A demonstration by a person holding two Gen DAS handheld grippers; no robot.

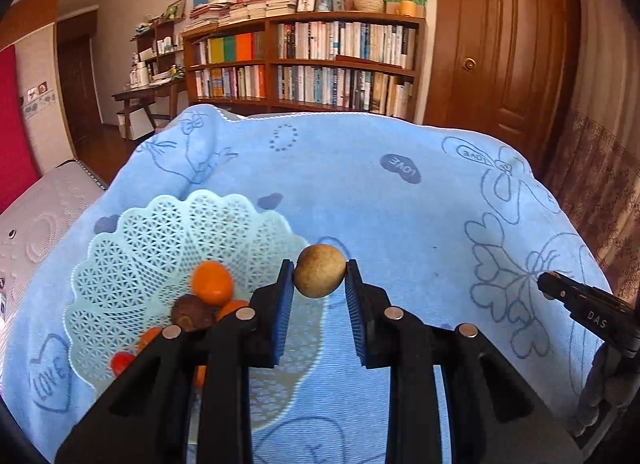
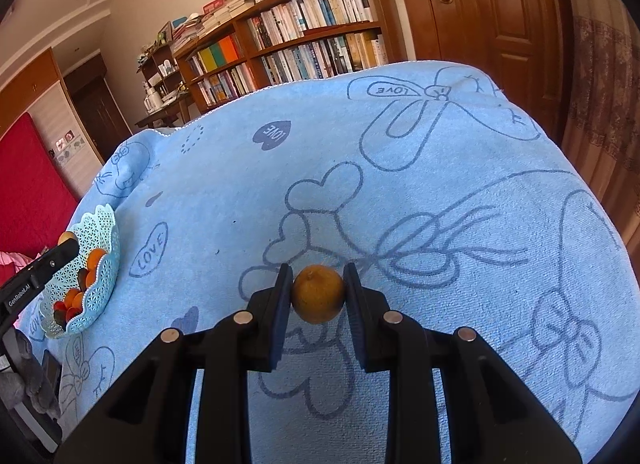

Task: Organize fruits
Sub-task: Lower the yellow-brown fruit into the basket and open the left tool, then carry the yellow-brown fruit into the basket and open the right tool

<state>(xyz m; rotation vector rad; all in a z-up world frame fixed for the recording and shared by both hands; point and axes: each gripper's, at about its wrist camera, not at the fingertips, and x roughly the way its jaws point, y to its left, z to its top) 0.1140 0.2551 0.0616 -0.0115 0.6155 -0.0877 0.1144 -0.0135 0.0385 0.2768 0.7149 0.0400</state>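
My left gripper [image 1: 319, 278] is shut on a round tan-brown fruit [image 1: 320, 270], held just right of a pale green lattice basket [image 1: 168, 232]. Inside the basket lie an orange fruit [image 1: 212, 282], a dark brown fruit [image 1: 192, 312] and a small red one [image 1: 122, 362]. My right gripper [image 2: 317, 288] is shut on a brownish-yellow fruit [image 2: 318, 294] over the blue cloth [image 2: 400, 204]. From the right wrist, the basket [image 2: 102, 264] sits far left with the left gripper [image 2: 44, 268] beside it. The right gripper's tip [image 1: 560, 288] shows at the right edge of the left wrist view.
The blue printed towel [image 1: 380, 192] covers a raised surface whose far edge drops off toward a bookshelf [image 1: 320, 64] and a wooden door [image 1: 504, 44]. A white mattress-like surface [image 1: 36, 232] lies to the left. A grey soft toy [image 2: 28, 376] sits at lower left.
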